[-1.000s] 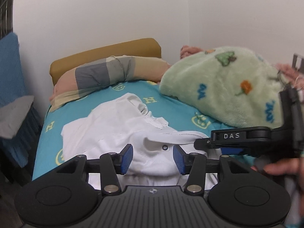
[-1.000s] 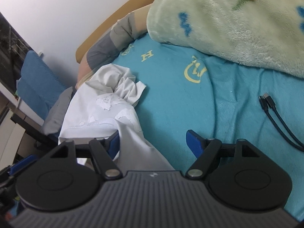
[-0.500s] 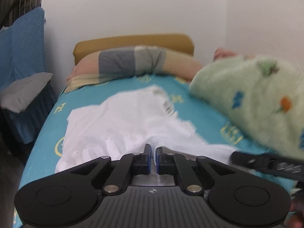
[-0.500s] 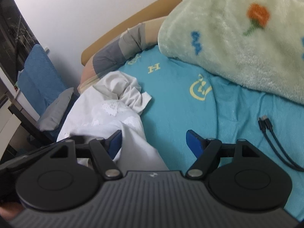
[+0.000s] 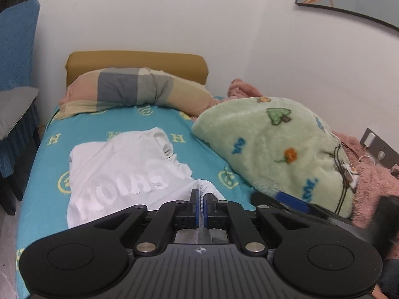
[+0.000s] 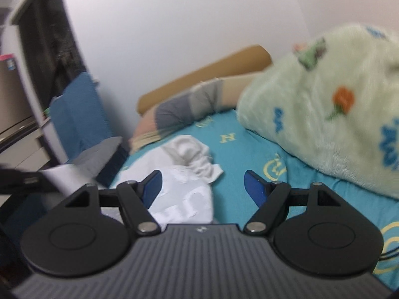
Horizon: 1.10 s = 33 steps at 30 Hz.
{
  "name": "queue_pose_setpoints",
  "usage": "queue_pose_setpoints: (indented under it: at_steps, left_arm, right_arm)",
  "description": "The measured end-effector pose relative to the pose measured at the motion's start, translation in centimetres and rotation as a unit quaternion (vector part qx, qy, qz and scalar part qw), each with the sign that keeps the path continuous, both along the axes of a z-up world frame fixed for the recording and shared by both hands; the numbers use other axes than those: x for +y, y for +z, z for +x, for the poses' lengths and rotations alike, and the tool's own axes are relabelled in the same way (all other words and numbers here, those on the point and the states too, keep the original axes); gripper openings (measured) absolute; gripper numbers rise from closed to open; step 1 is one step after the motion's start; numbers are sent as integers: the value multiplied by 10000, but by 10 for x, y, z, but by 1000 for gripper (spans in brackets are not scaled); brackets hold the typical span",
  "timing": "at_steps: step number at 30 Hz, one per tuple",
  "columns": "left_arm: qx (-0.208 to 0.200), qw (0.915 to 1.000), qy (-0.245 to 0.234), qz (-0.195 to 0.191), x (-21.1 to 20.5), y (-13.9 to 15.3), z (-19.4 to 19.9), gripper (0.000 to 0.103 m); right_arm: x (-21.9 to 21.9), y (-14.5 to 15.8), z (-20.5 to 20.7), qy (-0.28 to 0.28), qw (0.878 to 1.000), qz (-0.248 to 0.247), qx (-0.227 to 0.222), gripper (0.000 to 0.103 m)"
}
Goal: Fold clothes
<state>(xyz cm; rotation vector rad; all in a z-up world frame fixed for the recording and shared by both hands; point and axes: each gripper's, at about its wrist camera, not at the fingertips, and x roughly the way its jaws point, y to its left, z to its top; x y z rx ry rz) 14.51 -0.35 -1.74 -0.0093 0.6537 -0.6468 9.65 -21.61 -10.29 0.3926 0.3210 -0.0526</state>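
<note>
White ribbed hem sits clamped in the left gripper (image 5: 200, 200); the right gripper (image 6: 202, 183), fingers apart, hovers beside it. Beyond, the shirt (image 5: 119, 172) lies rumpled on the bed (image 5: 209, 154), below the pillow (image 5: 134, 91): folding evidently unfinished.

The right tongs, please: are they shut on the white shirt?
No, the right tongs stand wide open above the shirt, gripping nothing.

Striped pillow (image 5: 139, 92) against mustard headboard (image 5: 134, 61); green fleece blanket (image 5: 274, 144) right, on teal sheet (image 5: 207, 154).
</note>
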Motion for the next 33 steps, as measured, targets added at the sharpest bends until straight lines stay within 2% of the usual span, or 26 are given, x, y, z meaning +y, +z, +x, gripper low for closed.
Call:
queue_pose_setpoints:
  at_steps: [1,4,8,9,12,15,17,19,23,27,30,33]
  left_arm:
    - [67,9999,18,-80,3,-1,3,3]
    - [186,9995,33,-240,8,-2,6,4]
    - [132,9998,57,-106,4,-8,4,4]
    - [134,9999,73,-75,3,-10,3,4]
    - [90,9998,178,87,-6,-18,0,3]
    - [92,9997,86,203,-20,-25,-2,3]
    - [-60,9998,14,203,-28,-25,-9,3]
    - [-219,9996,-21,179,-34,-24,-16,3]
    - [-511,9985,175,-111,-25,-11,-24,2]
    - [-718,9942,474,-645,6,13,-25,2]
    - [-776,9911,559,-922,26,28,-26,2]
    - [-911,9899,580,-921,41,36,-31,3]
  right_arm:
    - [7,2,0,84,9999,-129,-22,80]
    - [29,8,-1,336,9981,-517,-86,80]
    - [57,16,-2,671,9923,-1031,-172,78]
    - [59,15,2,610,9927,-1033,-137,78]
    - [56,8,19,256,9957,-888,38,77]
    - [24,1,13,-226,9995,-185,111,78]
    - [3,-6,7,-463,9981,264,317,80]
    - [-8,-12,3,-615,9953,456,593,80]
    - [-13,-21,2,-744,9902,420,1105,82]
    - [-14,-23,2,-861,9862,343,1369,83]
    - [-11,-7,-6,-896,9901,-10,1079,85]
    - [8,26,-25,-1157,9890,-874,299,85]
